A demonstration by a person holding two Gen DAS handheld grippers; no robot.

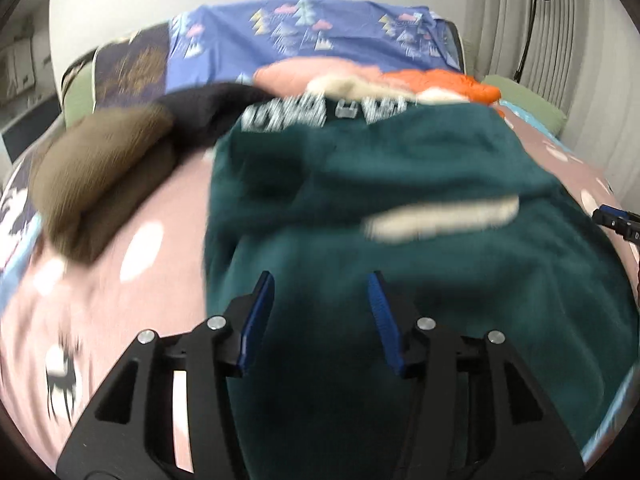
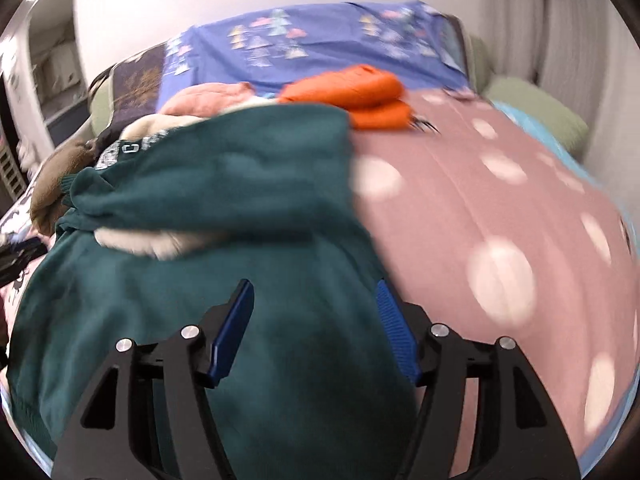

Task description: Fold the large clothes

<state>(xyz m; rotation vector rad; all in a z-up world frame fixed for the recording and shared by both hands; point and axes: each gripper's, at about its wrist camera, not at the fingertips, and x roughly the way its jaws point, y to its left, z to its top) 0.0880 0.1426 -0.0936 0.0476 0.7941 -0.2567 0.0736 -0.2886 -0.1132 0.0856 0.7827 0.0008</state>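
Observation:
A large dark green sweatshirt [image 1: 400, 184] with a cream lining strip [image 1: 440, 218] and white lettering lies spread on the pink dotted bedcover [image 1: 160, 208]. My left gripper [image 1: 320, 280] hovers over its near left part, blue pads apart, nothing pressed between them. In the right wrist view the same green sweatshirt [image 2: 200, 240] fills the left half. My right gripper [image 2: 315, 286] stands open above the sweatshirt's right edge, the right pad close to where green meets the pink bedcover [image 2: 500, 220]. Both views are blurred.
A brown garment [image 1: 100, 184] and a black one [image 1: 208, 108] lie to the left of the sweatshirt. Orange clothes [image 2: 360, 96] and a salmon piece [image 2: 208, 98] sit behind it. A blue tree-print sheet [image 1: 312, 32] covers the headboard end. A black lamp [image 1: 536, 8] stands by the curtain.

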